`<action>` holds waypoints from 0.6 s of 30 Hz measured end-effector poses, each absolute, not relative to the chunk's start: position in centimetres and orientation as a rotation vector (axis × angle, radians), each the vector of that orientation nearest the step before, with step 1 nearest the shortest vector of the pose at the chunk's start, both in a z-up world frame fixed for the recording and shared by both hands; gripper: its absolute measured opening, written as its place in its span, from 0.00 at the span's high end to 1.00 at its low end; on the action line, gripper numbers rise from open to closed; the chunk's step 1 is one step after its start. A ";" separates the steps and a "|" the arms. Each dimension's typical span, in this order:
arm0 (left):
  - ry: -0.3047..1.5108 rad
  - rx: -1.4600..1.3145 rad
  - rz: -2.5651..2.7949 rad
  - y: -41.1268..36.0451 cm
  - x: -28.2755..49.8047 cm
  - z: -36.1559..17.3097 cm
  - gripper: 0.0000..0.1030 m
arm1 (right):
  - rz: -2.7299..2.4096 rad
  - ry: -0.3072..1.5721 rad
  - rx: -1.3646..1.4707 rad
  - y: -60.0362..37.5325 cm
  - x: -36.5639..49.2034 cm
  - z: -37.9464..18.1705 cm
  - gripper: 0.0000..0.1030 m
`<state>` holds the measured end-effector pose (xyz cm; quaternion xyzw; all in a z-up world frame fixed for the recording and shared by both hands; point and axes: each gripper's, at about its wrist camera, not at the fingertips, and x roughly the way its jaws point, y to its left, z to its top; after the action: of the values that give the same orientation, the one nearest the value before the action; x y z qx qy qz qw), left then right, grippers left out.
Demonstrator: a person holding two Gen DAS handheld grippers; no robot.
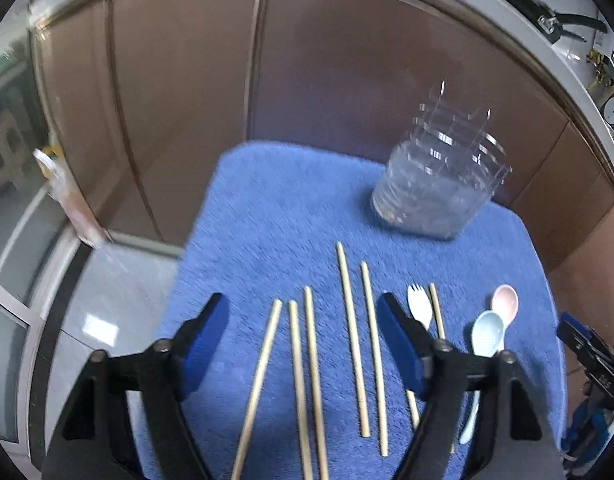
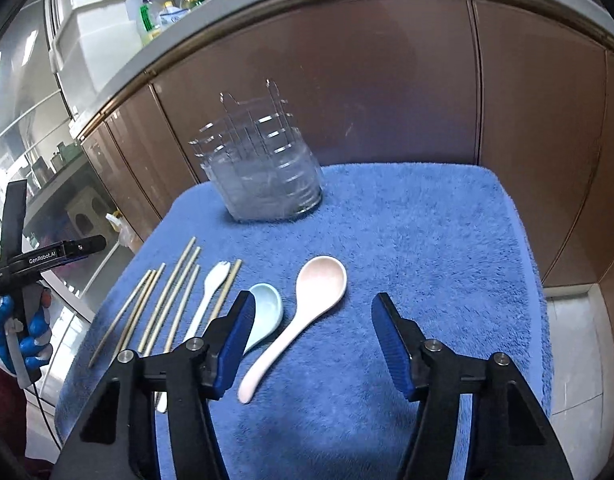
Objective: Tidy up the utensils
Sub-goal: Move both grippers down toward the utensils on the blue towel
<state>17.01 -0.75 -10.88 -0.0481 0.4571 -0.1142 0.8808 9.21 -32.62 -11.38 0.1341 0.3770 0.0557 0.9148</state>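
Several wooden chopsticks (image 1: 353, 336) lie side by side on a blue towel (image 1: 291, 208). A white spork (image 1: 419, 306), a light blue spoon (image 1: 487, 334) and a pink spoon (image 1: 505, 302) lie to their right. A clear plastic utensil holder (image 1: 439, 184) with dividers stands at the towel's far side. My left gripper (image 1: 303, 312) is open above the chopsticks, empty. In the right wrist view my right gripper (image 2: 313, 308) is open and empty above the pink spoon (image 2: 307, 312), with the blue spoon (image 2: 267, 310), spork (image 2: 209, 292), chopsticks (image 2: 175, 292) and holder (image 2: 267, 180) ahead.
Brown cabinet panels (image 2: 387, 88) rise behind the towel (image 2: 427, 240). The left gripper's body and a blue-gloved hand (image 2: 27, 320) show at the left in the right wrist view. Tiled floor (image 1: 107, 300) lies beyond the towel's left edge. Bottles (image 2: 155, 16) stand on the counter above.
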 end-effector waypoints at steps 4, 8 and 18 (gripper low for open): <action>1.053 -0.121 -0.275 -1.1 19.1 -12.5 0.48 | 0.140 0.819 0.295 -33.1 10.8 -12.3 0.48; 1.146 -0.135 -0.296 -1.5 21.0 -14.0 0.54 | 0.180 0.869 0.325 -33.6 12.6 -13.4 0.49; 1.265 -0.132 -0.314 -2.3 23.1 -16.1 0.73 | 0.216 0.924 0.339 -33.9 14.6 -14.8 0.50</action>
<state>23.05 -2.33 -16.07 -0.0614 0.5883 -0.1461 0.7930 14.65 -33.94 -14.75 0.1623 0.4426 0.1035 0.8758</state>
